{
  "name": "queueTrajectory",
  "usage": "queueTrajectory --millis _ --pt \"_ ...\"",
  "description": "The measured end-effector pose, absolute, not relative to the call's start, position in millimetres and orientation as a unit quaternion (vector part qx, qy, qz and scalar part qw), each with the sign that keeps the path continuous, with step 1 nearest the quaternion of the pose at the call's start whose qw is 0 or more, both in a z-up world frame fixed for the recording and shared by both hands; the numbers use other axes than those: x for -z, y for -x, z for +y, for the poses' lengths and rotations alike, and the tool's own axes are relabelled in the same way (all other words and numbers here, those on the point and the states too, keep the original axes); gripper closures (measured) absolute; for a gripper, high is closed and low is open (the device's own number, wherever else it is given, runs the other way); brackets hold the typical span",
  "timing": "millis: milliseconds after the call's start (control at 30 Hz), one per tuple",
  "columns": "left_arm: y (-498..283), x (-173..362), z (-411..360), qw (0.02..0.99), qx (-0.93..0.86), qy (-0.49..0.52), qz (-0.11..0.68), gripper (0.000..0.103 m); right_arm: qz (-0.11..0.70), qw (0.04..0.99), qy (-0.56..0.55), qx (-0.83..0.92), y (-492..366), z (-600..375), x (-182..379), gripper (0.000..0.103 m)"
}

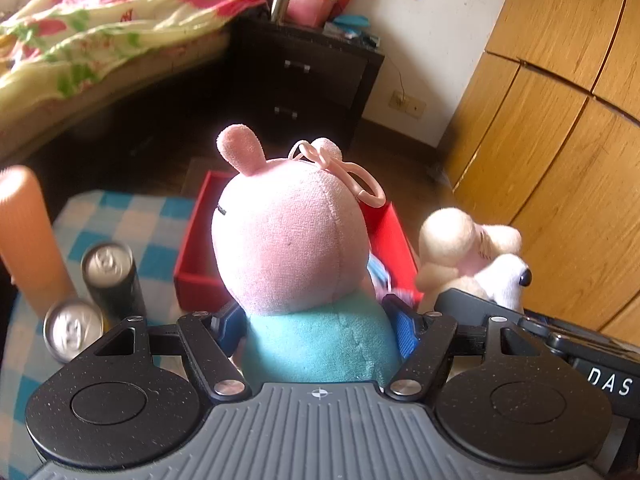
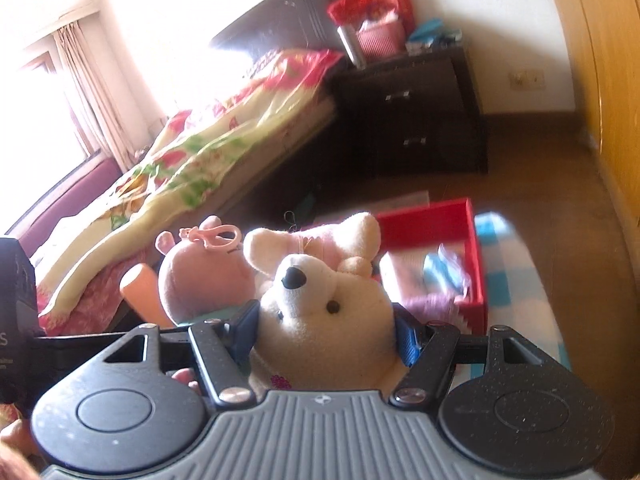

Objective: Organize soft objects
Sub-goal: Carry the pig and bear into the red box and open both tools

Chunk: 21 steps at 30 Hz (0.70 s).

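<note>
Above the checked table (image 1: 132, 220):
Left gripper (image 1: 320, 320): pig plush (image 1: 292, 240) pinched.
Right gripper (image 2: 326, 332): cream bear (image 2: 328, 300) pinched.
Risk: cans (image 1: 110, 276) at the near edge could be toppled before the red box (image 1: 192, 264) is reached.

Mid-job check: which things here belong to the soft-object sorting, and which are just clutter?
Job: pink pig plush in left gripper; cream bear plush in right gripper; red box.
Clutter: two cans; orange cylinder; nightstand.

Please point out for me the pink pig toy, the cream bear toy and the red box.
pink pig toy (image 1: 288, 240), left wrist view, back of its head.
cream bear toy (image 2: 332, 292), right wrist view, its face.
red box (image 2: 478, 248), right wrist view, its right wall.
</note>
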<state>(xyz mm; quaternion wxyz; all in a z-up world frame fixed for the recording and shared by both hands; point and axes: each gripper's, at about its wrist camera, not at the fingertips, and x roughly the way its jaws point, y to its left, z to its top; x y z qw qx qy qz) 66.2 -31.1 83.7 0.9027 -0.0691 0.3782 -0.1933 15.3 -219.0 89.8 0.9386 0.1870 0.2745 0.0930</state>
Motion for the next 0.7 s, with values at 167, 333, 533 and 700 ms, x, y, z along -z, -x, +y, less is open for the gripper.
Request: queueTrajectory --millis 167,333,533,700 --pt "-78.9 -83.1 -41.8 0.902 0.201 0.071 0.375 0.033 0.254 0.945 -0.19 -0.076 -28.7 -227.1 -97.1 0.057" --pt "-88.3 -83.2 -45.7 0.906 0.201 0.064 0.367 0.033 0.236 0.952 -0.185 -0.064 -44.7 -233.7 -104.9 0.057" --pt "-106.7 -83.6 -52.6 0.913 0.194 0.05 0.355 0.033 0.227 0.957 -0.173 -0.059 -67.4 -231.0 -104.3 0.057" --pt "-126.4 -80.2 -63.1 0.92 0.192 0.031 0.341 0.033 0.223 0.959 -0.166 -0.056 -89.0 -233.6 -100.7 0.057"
